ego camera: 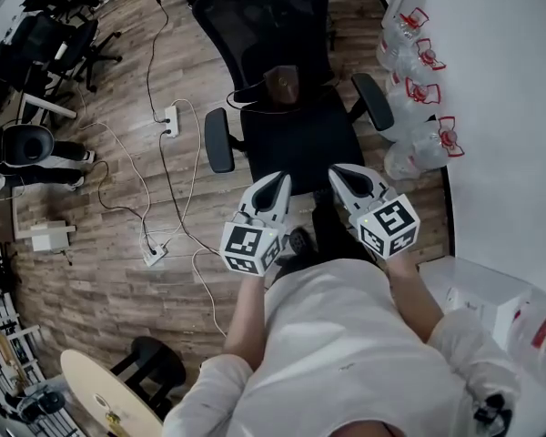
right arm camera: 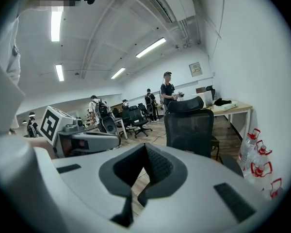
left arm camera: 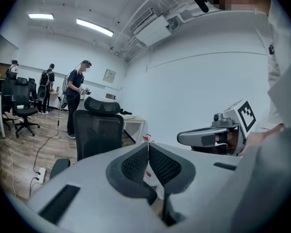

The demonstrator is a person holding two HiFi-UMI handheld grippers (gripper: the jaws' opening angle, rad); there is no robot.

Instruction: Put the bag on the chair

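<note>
The bag (ego camera: 280,82) is sitting at the back of the chair (ego camera: 300,139) seat, right by the backrest. The placing is therefore looking done, and I am judging the step in hand to be a clean finish.

You are holding the left gripper (ego camera: 278,185) and the right gripper (ego camera: 341,173) side by side over the front edge of the seat, well apart from the bag. Both pairs of fingers are pressing together with nothing between them. The left gripper view is showing its 2 ribbed fingers (left arm camera: 135,163) meeting tip to tip, and the right gripper view is showing the same for its fingers (right arm camera: 157,166).

To finish well, you are aiming to leave the bag exactly as it is resting. It is too small in the head view to tell whether it is standing upright or leaning. This is looking like a swivel office chair, so a knock on the seat or backrest may be enough to turn it and tip the bag.

- Be drawing the grippers away through the gap between the 2 armrests (ego camera: 218,139), not across them.
- If you are stepping back, be minding the cable (ego camera: 177,198) on the wooden floor (ego camera: 118,244) at your left and the water bottles (ego camera: 417,107) near the chair at your right.
- If the bag is slumping, be opening 1 gripper and taking it by the top rather than pushing it with closed fingers.
</note>
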